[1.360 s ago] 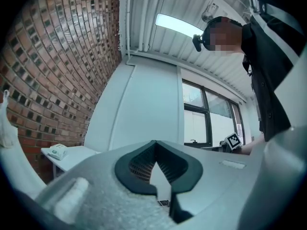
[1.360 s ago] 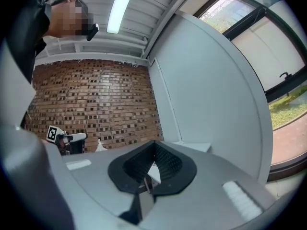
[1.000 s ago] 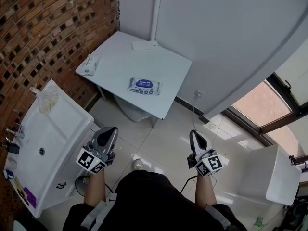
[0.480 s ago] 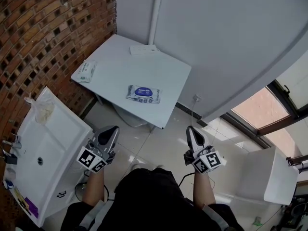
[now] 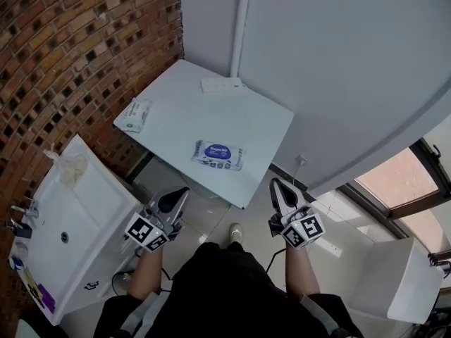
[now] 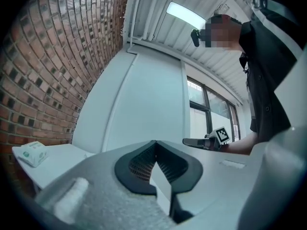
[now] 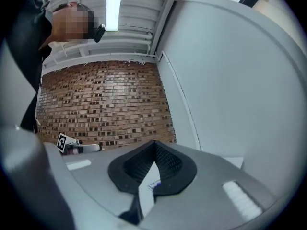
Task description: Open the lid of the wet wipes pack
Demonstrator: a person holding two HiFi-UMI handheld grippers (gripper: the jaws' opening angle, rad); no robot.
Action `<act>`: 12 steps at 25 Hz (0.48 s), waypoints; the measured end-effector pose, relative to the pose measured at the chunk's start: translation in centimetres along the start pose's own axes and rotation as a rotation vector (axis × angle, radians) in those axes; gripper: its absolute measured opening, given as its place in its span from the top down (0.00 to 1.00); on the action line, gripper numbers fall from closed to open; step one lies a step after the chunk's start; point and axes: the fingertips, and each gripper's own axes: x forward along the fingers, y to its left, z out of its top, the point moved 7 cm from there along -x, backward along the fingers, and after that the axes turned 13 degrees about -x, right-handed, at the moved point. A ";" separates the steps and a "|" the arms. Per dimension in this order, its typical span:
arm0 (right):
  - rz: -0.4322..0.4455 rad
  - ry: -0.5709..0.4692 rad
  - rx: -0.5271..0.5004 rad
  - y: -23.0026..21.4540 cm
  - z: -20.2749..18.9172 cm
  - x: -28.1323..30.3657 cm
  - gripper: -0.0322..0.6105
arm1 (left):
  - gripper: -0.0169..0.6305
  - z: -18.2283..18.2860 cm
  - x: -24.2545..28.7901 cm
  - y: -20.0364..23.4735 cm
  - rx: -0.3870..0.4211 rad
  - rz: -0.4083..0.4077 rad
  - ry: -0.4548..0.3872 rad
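Left gripper [image 5: 177, 197] and right gripper [image 5: 278, 189], both with jaws closed on nothing, hover in the lower centre of the head view, just short of the table [image 5: 176, 104]. Wipes pack [image 5: 218, 153] lies flat at frame centre, near the table's front edge, apart from both grippers.

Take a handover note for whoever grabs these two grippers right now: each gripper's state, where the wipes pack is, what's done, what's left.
Left gripper: jaws shut, empty, short of the white table.
Right gripper: jaws shut, empty, off the table's near corner.
White wet wipes pack with the blue label: lies flat near the table's front edge, untouched; its lid looks closed.
A smaller white-and-green pack lies at the table's left edge; probably not the target.
Done: nothing yet.
Left: reach the blue-labelled pack, steady it, lift the lid.
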 end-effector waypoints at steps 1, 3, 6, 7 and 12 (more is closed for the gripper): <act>0.012 -0.002 -0.003 -0.8 -0.1 0.7 0.95 | 0.97 0.0 0.7 0.2 0.004 0.010 0.000; 0.032 -0.009 -0.005 -2.5 -0.4 2.2 0.95 | 0.97 -0.1 1.9 0.7 0.015 0.034 0.001; 0.060 -0.018 0.017 -4.7 -1.1 4.1 0.95 | 0.97 0.1 3.5 1.7 0.013 0.061 -0.023; 0.070 -0.018 0.029 -5.3 -1.5 4.5 0.95 | 0.97 0.1 4.0 1.9 0.002 0.066 -0.038; 0.101 0.007 0.082 -8.5 -3.7 6.4 0.95 | 0.97 -0.7 6.4 2.8 -0.012 0.116 -0.035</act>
